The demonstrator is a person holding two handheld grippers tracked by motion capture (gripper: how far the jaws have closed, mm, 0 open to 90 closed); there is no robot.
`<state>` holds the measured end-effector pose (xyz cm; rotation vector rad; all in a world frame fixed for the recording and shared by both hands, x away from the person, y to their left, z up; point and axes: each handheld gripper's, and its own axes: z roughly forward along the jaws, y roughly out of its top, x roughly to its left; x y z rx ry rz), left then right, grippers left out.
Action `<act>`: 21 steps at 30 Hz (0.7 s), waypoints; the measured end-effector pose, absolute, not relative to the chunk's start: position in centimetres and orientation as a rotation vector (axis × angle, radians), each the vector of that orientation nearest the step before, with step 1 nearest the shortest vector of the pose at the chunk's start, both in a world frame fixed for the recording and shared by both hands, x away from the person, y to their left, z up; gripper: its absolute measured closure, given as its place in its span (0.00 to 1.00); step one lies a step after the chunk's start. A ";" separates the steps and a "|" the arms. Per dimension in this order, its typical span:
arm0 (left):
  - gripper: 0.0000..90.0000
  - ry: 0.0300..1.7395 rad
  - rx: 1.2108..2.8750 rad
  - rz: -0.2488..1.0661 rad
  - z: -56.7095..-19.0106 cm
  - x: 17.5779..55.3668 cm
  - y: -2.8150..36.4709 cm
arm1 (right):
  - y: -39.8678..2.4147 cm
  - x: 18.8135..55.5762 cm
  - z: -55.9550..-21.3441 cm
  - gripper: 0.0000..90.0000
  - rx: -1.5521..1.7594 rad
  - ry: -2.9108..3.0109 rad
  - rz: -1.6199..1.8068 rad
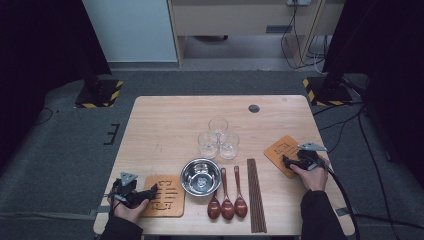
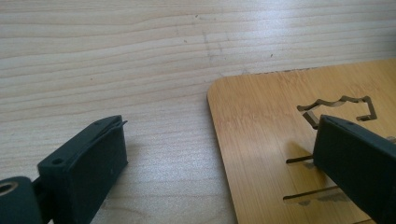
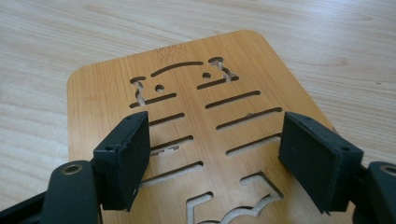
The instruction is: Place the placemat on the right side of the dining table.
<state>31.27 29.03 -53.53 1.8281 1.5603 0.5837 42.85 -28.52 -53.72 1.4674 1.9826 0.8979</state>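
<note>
Hovering with jaws apart over the right mat (image 3: 187,135), the right gripper (image 1: 291,162) should seat squarely before lifting; left gripper (image 1: 152,192), also open, straddles its mat (image 2: 289,154) edge.

The high view looks down on the whole table (image 1: 165,120); both gripper views skim its wooden mats closely.

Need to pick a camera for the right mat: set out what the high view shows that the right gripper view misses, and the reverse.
High view: the whole table, three glasses, a steel bowl, three spoons, chopsticks, the left mat and the left gripper.

Right gripper view: the right mat's cut slots up close, the open jaws standing over it with nothing held.

Both: the right gripper, right mat, wooden tabletop.
</note>
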 end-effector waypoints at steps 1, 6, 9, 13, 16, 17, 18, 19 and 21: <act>0.02 1.560 1.828 0.584 -53.5 31.3 29.0 | -28.5 42.9 -53.7 0.28 1.467 1.983 0.898; 0.02 1.560 1.828 0.583 -53.5 31.3 29.0 | -28.4 42.9 -53.7 0.31 1.495 1.950 0.911; 0.02 1.560 1.828 0.583 -53.5 31.3 29.0 | -28.6 42.8 -53.6 0.31 1.486 1.935 0.947; 0.02 1.560 1.829 0.583 -53.5 31.3 29.0 | -29.2 42.5 -53.1 0.32 1.457 1.957 0.961; 0.02 1.560 1.829 0.583 -53.5 31.3 29.0 | -29.4 42.2 -53.0 0.32 1.425 2.002 0.919; 0.02 1.560 1.829 0.583 -53.5 31.3 29.0 | -29.4 42.1 -53.0 0.32 1.425 2.015 0.919; 0.02 1.560 1.829 0.584 -53.5 31.3 29.0 | -29.3 42.1 -53.0 0.32 1.412 2.022 0.911; 0.02 1.560 1.829 0.584 -53.5 31.3 29.0 | -29.3 42.1 -53.0 0.32 1.404 2.025 0.903; 0.02 1.560 1.829 0.584 -53.5 31.3 29.0 | -29.2 42.1 -53.0 0.31 1.402 2.033 0.891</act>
